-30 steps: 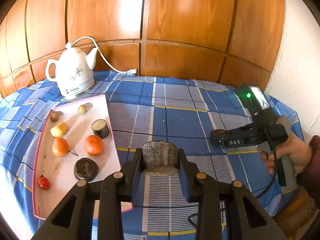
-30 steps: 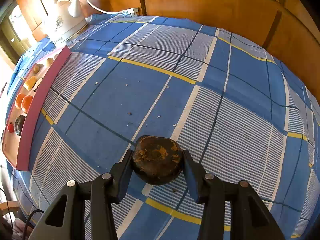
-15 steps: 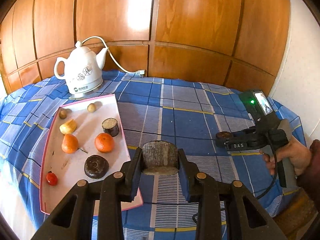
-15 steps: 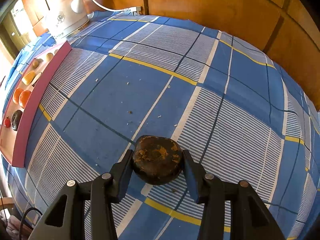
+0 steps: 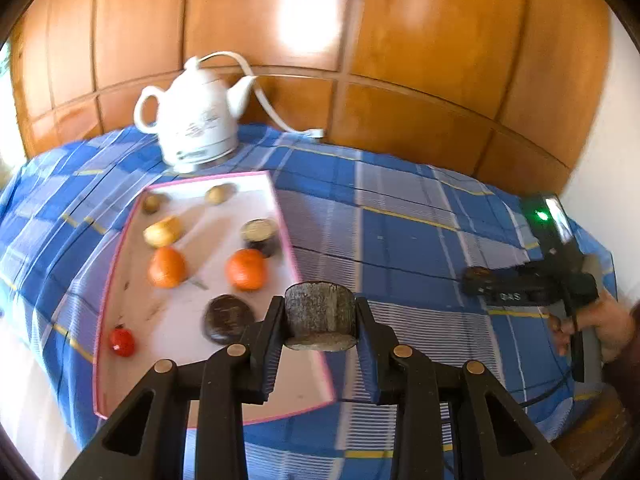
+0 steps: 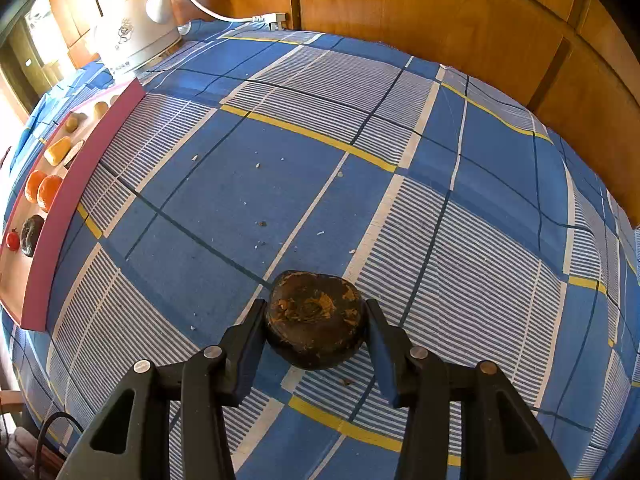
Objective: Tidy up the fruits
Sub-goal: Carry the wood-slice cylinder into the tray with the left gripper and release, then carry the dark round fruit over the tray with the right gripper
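Note:
My left gripper (image 5: 320,320) is shut on a grey-brown cut fruit piece (image 5: 319,314), held above the right edge of the pink-rimmed white tray (image 5: 276,196). The tray holds two oranges (image 5: 246,269), a yellow fruit (image 5: 162,232), a dark round fruit (image 5: 227,319), a dark cut piece (image 5: 260,234), a small red fruit (image 5: 122,342) and two small brown fruits (image 5: 218,194). My right gripper (image 6: 316,320) is shut on a dark brown round fruit (image 6: 316,318) low over the blue checked cloth. It also shows in the left wrist view (image 5: 486,286).
A white electric kettle (image 5: 196,124) with its cord stands behind the tray against the wooden wall panels. The tray shows at the left edge of the right wrist view (image 6: 60,208). Crumbs lie on the cloth (image 6: 260,224). The table edge runs close on the right.
My left gripper has moved left with the cut piece, from over the cloth to over the tray's right edge. My right gripper keeps hold of the dark fruit and has shifted a little.

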Motion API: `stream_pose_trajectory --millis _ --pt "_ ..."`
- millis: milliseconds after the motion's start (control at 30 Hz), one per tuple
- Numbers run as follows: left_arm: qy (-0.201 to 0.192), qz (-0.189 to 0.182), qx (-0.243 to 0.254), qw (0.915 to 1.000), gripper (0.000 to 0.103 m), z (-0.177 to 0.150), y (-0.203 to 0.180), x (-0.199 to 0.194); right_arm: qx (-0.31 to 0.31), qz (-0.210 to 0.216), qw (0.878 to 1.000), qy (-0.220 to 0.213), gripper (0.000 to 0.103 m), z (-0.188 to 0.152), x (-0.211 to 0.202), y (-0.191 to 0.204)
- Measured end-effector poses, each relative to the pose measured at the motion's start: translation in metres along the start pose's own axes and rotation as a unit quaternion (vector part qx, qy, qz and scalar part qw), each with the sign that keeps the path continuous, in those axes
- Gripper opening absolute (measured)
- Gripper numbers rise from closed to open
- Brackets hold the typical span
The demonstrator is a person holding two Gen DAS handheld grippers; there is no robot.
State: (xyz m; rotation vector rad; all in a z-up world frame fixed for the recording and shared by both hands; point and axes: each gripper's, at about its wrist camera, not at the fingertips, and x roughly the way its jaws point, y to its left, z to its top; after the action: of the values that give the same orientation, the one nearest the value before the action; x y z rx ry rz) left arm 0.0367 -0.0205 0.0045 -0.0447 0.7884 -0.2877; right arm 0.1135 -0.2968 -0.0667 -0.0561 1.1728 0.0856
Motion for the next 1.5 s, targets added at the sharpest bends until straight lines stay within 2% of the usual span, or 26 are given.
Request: stream_pose_trajectory --millis 267,433,500,767,933,1167,1300,1367,1500 --pt "0.002 0.025 -0.115 0.9931 0.034 -0.002 0.096 -0.013 -0.005 -0.001 1.000 0.001 0.048 0.000 0.000 0.000" --pt "0.005 0.029 -0.148 0.9885 0.034 -0.003 0.123 -0.008 -0.006 -0.002 1.000 0.002 0.048 0.001 0.000 0.001" --pt "0.012 0.022 -0.148 0.9886 0.034 0.000 0.124 0.000 -0.005 -0.002 1.000 0.001 0.048 0.001 0.000 0.001" --pt "0.036 0.037 -0.114 0.9922 0.034 0.006 0.114 0.039 -0.004 -0.001 1.000 0.001 0.048 0.000 0.000 0.001" --pt "0.044 0.063 -0.100 0.9920 0.040 0.004 0.115 0.055 -0.005 -0.002 1.000 0.001 0.048 0.000 0.000 0.001" --pt "0.031 0.089 -0.093 0.9912 0.042 -0.004 0.111 0.044 -0.006 -0.004 1.000 0.001 0.048 0.000 0.000 0.001" --pt "0.020 0.118 -0.093 0.9885 0.043 -0.005 0.106 0.030 -0.007 -0.006 1.000 0.001 0.048 0.000 0.000 0.001" --pt "0.013 0.129 -0.090 0.9874 0.049 -0.005 0.103 0.023 -0.007 -0.007 1.000 0.001 0.048 0.000 0.000 0.002" --pt "0.005 0.130 -0.090 0.9874 0.050 -0.006 0.098 0.011 -0.008 -0.009 1.000 0.000 0.048 0.001 0.000 0.002"
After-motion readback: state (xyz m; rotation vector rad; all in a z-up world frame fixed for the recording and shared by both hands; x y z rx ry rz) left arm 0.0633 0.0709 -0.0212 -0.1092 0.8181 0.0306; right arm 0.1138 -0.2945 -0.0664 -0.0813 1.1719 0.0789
